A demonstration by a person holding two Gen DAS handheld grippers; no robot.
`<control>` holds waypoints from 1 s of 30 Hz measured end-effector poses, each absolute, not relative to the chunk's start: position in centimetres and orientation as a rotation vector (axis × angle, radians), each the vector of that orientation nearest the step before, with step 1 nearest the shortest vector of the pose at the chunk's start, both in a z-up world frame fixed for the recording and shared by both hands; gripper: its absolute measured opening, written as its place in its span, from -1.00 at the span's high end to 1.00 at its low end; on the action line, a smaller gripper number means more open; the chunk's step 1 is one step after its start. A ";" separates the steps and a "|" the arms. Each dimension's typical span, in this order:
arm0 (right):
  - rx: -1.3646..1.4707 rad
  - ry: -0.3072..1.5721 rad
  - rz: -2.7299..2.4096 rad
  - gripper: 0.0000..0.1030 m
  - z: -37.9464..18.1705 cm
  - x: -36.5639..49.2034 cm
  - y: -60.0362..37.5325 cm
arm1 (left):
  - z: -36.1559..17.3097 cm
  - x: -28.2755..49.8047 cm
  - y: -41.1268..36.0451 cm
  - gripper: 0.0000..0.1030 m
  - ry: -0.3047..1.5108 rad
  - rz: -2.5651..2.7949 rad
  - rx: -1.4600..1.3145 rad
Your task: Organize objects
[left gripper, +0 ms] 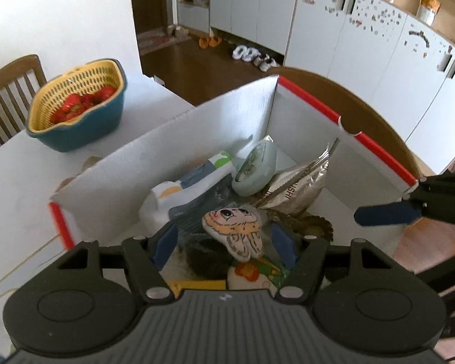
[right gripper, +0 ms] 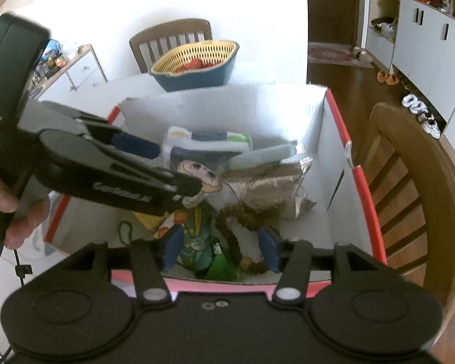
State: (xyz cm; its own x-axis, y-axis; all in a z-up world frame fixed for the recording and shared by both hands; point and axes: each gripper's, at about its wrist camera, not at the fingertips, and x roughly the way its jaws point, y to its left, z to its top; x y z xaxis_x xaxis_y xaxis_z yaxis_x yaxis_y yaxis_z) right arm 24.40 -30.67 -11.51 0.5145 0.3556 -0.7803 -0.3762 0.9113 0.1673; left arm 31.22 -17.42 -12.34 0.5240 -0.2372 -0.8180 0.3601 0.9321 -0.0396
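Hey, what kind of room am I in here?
Most likely a home dining area by the entryway: wooden dining chairs at a white table, shoes along white cabinets, a basket of strawberries.

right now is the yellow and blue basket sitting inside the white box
No, the basket holding red strawberries stands on the white table, outside the box wall.
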 end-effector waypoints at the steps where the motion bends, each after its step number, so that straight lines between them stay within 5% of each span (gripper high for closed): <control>1: -0.017 0.922 0.434 -0.10 -11.1 24.2 -30.7 | -11.9 30.8 -17.1 -0.33 0.943 -0.362 0.133; 22: 0.104 0.758 0.310 -0.64 -5.6 17.6 -27.4 | -5.3 22.2 -9.5 -0.55 0.736 -0.430 0.052; 30: 0.120 0.692 0.285 -0.83 -4.3 15.3 -24.8 | -4.4 19.7 -7.2 -0.93 0.684 -0.433 0.071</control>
State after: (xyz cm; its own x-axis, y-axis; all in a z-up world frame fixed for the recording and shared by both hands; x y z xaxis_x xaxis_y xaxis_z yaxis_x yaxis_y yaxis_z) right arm 15.28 -24.75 -4.30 0.7334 0.2979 -0.6111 -0.2188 0.9545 0.2027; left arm 19.73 -7.16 -4.40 0.6899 -0.3642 -0.6256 0.4101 0.9088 -0.0768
